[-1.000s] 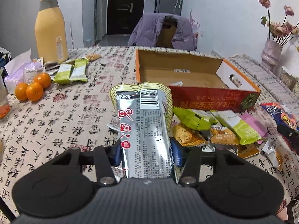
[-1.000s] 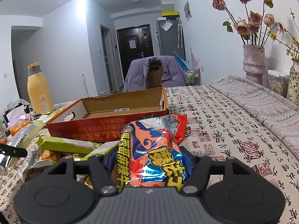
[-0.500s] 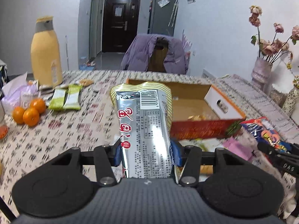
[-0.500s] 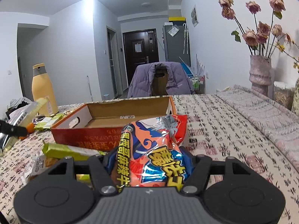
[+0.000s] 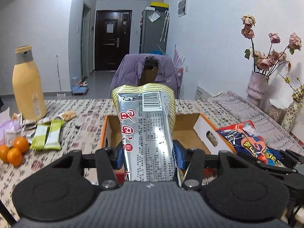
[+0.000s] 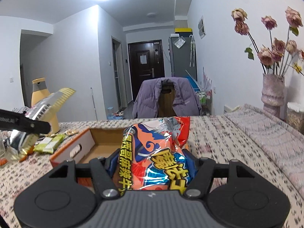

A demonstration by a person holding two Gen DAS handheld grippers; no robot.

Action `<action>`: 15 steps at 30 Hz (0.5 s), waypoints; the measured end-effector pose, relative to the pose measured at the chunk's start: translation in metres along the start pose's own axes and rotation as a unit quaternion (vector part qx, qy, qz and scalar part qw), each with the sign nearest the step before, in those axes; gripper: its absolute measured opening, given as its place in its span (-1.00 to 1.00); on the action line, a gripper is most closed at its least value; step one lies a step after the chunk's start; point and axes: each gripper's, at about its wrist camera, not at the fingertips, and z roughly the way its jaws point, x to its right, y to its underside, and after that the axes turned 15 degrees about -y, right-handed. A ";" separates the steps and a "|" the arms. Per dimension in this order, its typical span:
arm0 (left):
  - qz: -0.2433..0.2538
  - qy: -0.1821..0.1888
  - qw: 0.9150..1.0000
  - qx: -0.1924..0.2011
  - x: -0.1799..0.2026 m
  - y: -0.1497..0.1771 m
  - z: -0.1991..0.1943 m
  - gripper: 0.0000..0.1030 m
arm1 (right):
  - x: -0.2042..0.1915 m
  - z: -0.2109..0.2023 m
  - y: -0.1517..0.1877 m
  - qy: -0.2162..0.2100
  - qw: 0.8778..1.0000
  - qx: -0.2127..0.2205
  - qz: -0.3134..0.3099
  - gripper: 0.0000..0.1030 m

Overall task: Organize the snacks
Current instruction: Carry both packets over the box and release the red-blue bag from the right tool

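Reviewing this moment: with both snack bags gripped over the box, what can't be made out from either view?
- Box floor: left wrist view, hidden behind the silver bag; right wrist view, behind the orange bag.
- Bottom ends of both bags: cut off by each gripper's own body.
- Tablecloth print: motion-blurred in both views.
- Small wrappers near the oranges: too small.

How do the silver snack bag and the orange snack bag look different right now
The silver snack bag is plain foil with a barcode and a yellow striped end; the orange snack bag is brightly printed. The silver one looks longer and narrower, the orange one wider and crinkled. Each is clamped in a hand-held gripper near the cardboard box.
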 end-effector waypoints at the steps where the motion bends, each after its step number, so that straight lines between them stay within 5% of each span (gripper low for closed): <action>1: 0.000 -0.001 1.000 0.000 0.003 -0.004 0.004 -0.01 | 0.001 0.005 -0.006 0.000 1.000 0.000 0.000 0.27; 15: 0.001 -0.055 0.998 -0.033 0.024 -0.037 0.090 -0.01 | 0.019 0.093 -0.053 0.006 0.999 -0.035 0.002 0.27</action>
